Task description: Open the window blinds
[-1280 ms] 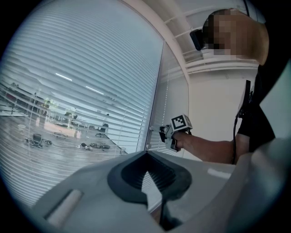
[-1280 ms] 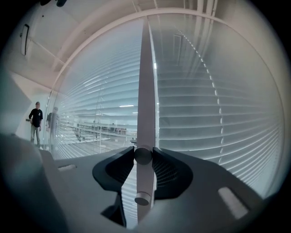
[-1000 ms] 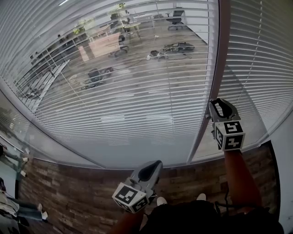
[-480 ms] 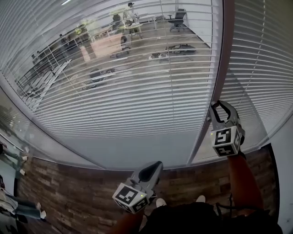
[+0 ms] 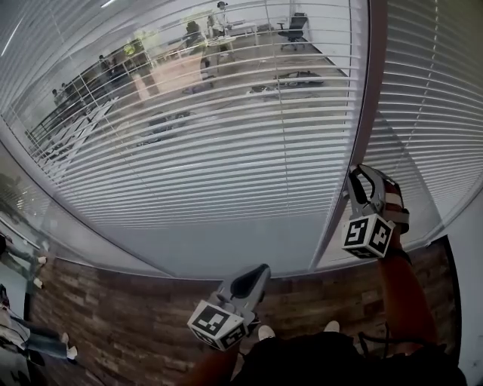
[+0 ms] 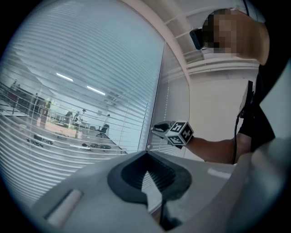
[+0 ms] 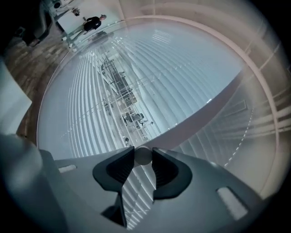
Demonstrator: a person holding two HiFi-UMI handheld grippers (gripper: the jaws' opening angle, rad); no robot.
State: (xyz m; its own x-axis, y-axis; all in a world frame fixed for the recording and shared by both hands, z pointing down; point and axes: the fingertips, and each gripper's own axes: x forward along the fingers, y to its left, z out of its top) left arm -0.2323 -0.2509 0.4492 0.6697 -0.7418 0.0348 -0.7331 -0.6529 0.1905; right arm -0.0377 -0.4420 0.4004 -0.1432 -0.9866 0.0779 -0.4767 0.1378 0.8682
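Looking at blinds (image 5: 226,151) across the big far window, slats tilted part open, lower band reading plain grey. Can see an office through them: desks, a chair (image 5: 293,30), people (image 5: 220,11). Split by a dark post (image 5: 355,136), with a second blind (image 5: 438,98) to the right of it. Gripping the wand (image 7: 142,155) with the right gripper (image 5: 362,175), right at the post; clenched on it, rod end-on between the tips, a jaw touching each side. Holding the left gripper (image 5: 259,271) low and near, over brown plank floor (image 5: 113,317), well apart from the blinds; clenched on nothing, tips meeting. Plain white wall right of the second blind in the left gripper view.
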